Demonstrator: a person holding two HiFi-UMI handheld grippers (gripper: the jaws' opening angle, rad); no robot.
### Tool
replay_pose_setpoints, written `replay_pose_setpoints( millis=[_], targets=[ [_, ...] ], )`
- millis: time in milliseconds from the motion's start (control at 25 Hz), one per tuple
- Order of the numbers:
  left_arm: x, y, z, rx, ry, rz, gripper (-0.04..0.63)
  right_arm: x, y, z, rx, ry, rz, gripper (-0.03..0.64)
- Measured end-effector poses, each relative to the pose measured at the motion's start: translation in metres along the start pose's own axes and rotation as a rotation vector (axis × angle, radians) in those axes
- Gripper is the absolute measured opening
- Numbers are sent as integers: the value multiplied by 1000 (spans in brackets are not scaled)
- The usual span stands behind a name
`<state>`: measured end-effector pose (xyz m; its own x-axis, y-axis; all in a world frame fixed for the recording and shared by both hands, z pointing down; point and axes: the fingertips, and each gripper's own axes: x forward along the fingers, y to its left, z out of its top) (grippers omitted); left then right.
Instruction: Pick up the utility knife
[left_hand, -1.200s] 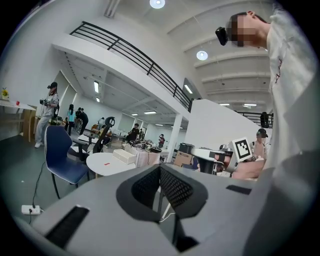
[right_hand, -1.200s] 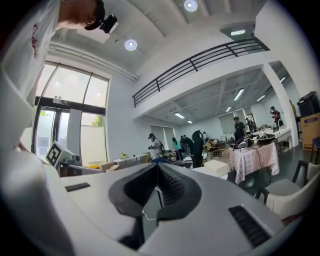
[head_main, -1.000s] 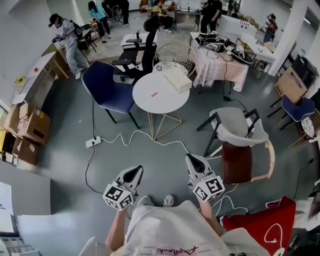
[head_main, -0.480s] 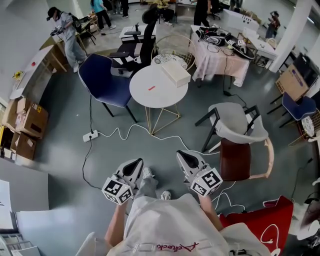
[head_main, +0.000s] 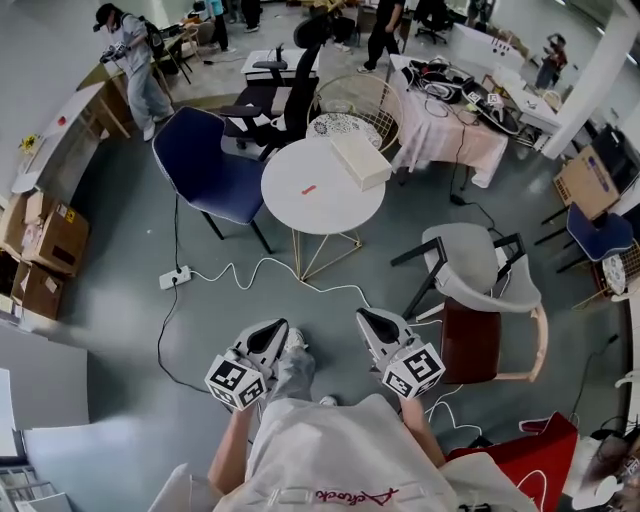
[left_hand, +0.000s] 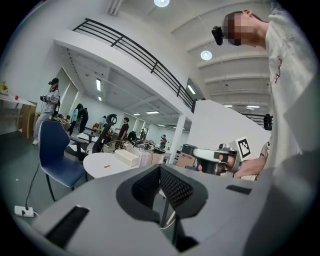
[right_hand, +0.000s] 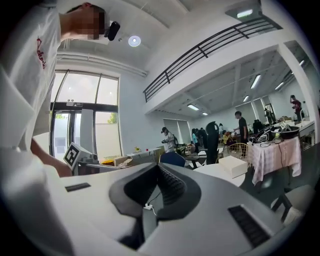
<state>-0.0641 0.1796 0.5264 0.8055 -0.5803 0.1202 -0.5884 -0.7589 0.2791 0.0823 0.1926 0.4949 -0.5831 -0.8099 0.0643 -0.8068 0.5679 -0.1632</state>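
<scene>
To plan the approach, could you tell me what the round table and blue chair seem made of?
Round table: smooth matt white top, perhaps laminate or painted wood; thin gold-coloured wire legs look like metal. Blue chair: dark blue matt shell, likely fabric or plastic, on slim black legs, probably metal.

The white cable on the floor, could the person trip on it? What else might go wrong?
Maybe. The white cable snakes across the floor between the person and the round table, so they could trip on it. The small red thing on the table, likely the knife, looks flat, so it may slip when pinched. The left gripper and right gripper both have jaws shut; they must open first.
</scene>
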Motion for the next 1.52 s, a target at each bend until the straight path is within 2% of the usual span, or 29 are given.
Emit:
replay_pose_setpoints(
  millis=[360, 760, 960, 1240, 1520],
  targets=[
    [45, 79, 17, -40, 1, -6, 12, 87, -44, 6, 5, 31, -7, 18],
    [88, 169, 71, -54, -14, -20, 12, 189, -85, 42, 28, 56, -22, 18],
    [106, 204, 81, -56, -9, -28, 12, 222, -107, 43, 42, 52, -41, 18],
    [128, 232, 83, -82, 23, -35, 12, 245, -131, 27, 123, 80, -75, 18],
    [169, 254, 85, -85, 39, 5, 12, 277, -178, 19, 142, 96, -43, 18]
  ],
)
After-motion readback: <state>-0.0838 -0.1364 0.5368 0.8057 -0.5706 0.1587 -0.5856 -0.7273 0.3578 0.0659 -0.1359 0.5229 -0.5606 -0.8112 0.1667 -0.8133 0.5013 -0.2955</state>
